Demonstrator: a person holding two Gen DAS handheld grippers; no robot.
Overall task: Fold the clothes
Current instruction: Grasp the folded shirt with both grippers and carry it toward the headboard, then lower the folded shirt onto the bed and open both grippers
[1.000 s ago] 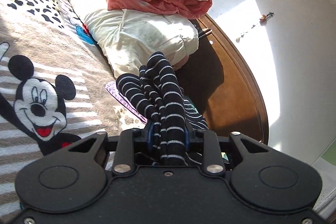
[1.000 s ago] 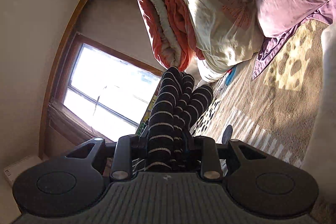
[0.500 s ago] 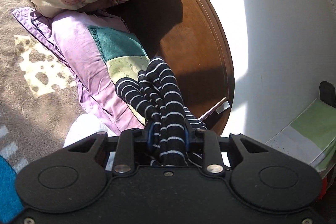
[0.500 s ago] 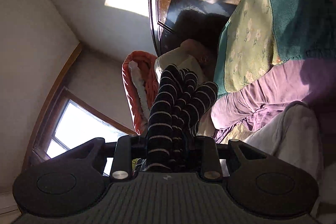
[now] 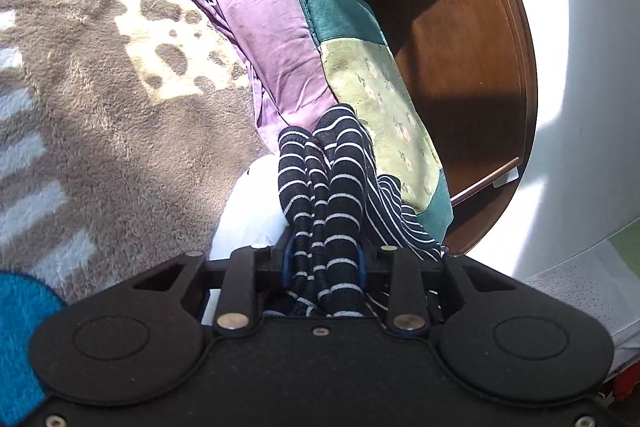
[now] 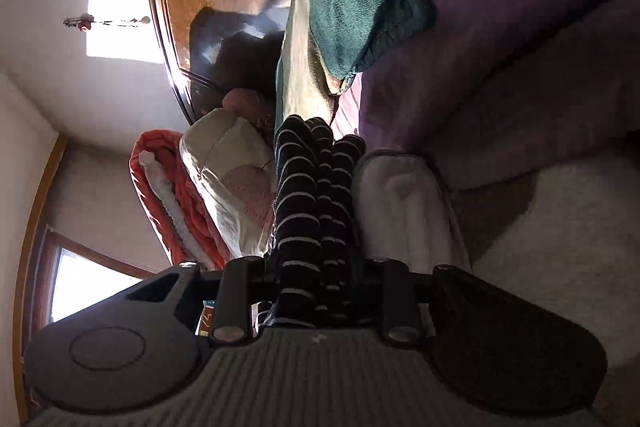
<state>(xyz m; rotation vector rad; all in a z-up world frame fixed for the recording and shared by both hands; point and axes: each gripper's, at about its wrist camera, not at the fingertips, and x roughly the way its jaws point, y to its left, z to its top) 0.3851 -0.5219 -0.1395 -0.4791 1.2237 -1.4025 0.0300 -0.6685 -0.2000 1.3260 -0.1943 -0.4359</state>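
A dark navy garment with thin white stripes (image 5: 328, 183) is bunched between the jaws of my left gripper (image 5: 323, 263), which is shut on it above the bed. More of the striped cloth trails off to the right. My right gripper (image 6: 316, 275) is shut on another bunch of the same striped garment (image 6: 312, 187), with the view turned sideways. The fingertips of both grippers are hidden by the cloth.
A brown patterned blanket (image 5: 100, 87) covers the bed. A purple, teal and green pillow (image 5: 320, 39) lies against the wooden headboard (image 5: 480, 47). A white cloth (image 5: 252, 211) lies under the left gripper. A cream quilt (image 6: 228, 171) and an orange quilt (image 6: 168, 195) are stacked.
Both grippers have swung with the striped garment along the bed toward the purple pillow and headboard. The pillow now looks closer and the Mickey print has left the view.
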